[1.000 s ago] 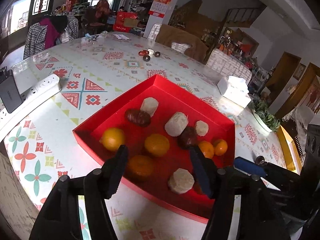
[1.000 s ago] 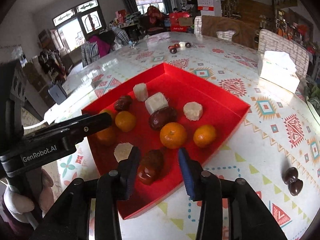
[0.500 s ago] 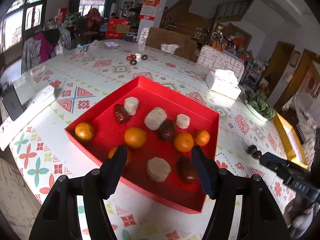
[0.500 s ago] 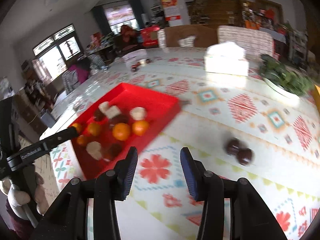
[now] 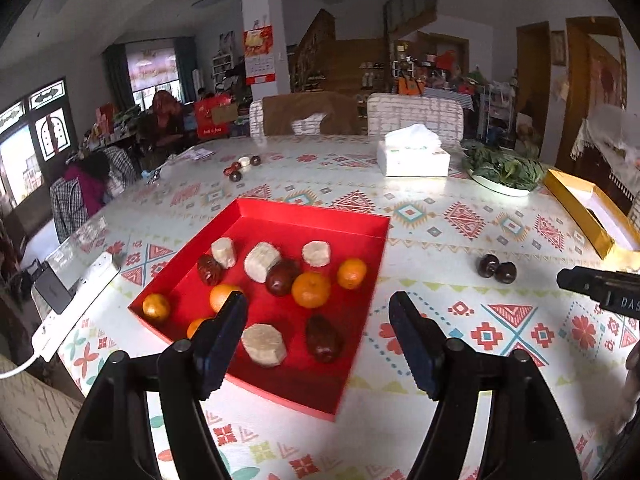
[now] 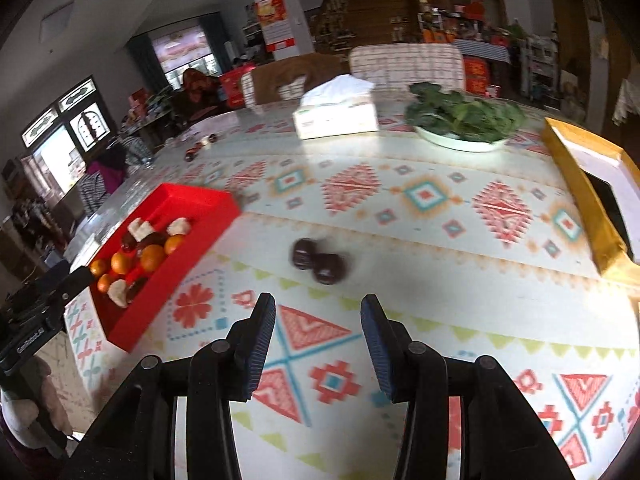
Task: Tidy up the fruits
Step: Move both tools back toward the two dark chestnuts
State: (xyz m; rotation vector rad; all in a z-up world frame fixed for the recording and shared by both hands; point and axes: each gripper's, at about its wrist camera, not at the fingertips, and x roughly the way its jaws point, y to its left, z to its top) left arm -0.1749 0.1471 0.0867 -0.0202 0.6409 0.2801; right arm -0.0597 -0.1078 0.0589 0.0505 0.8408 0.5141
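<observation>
Over at the left of the right wrist view sits the red tray (image 6: 176, 200), crowded with oranges, pale cut chunks and dark dates. In the left wrist view the left gripper (image 5: 318, 334) hangs over the tray's near edge, its jaws opening and nothing between them; a date (image 5: 323, 338) and a pale chunk (image 5: 264, 345) lie just beyond.

Moving right, the two loose dates (image 6: 318, 260) rest touching each other on the patterned tablecloth (image 6: 420, 196), in the middle of the right wrist frame and well apart from the tray. The right gripper (image 6: 318, 340) is below them in the frame, jaws parted and empty, roughly lined up with the pair.

Further right stand the plate of greens (image 6: 460, 142) and the gold box (image 6: 576, 184).

I'd guess the step is fetching those strays. To do it well, pick one date, centre the jaws on it alone, come down low, and close gently so its neighbour isn't nudged into rolling.
</observation>
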